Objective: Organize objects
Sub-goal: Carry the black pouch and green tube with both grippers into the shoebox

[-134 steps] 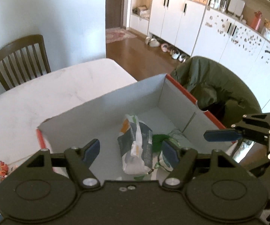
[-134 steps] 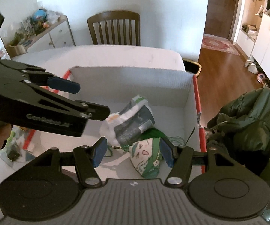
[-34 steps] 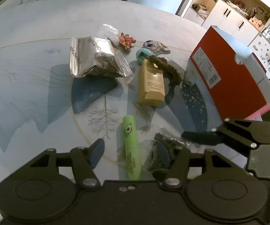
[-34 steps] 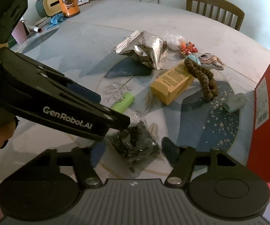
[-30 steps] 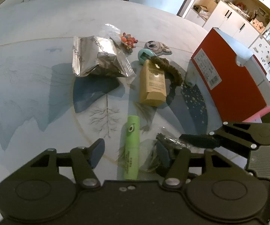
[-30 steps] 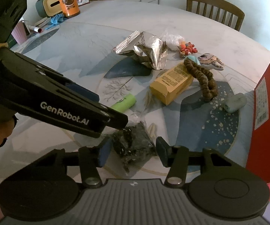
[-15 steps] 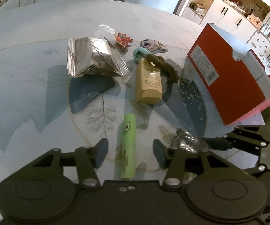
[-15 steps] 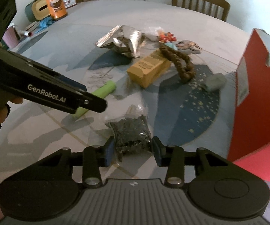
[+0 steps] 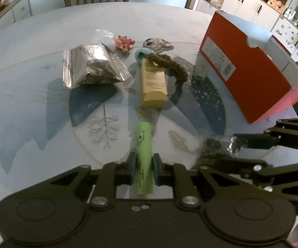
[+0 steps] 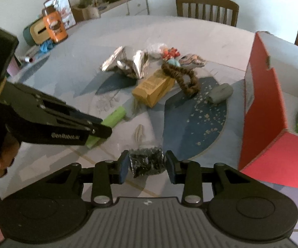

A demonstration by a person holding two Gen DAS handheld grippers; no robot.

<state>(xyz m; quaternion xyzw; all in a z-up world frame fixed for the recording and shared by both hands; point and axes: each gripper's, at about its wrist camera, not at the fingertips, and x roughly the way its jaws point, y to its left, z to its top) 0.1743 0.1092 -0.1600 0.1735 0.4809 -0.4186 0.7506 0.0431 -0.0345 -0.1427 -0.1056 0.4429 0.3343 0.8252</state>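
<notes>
Both grippers gripped, ready to carry to the box

Left wrist view: the left gripper (image 9: 144, 168) was clamped on the green tube (image 9: 143, 155); the red box (image 9: 246, 70) stood at 2 o'clock. Right wrist view: the right gripper (image 10: 145, 163) was clamped on the small dark bag (image 10: 145, 161), box at 3 o'clock. Next, I judge, both needed lifting over its wall.
</notes>
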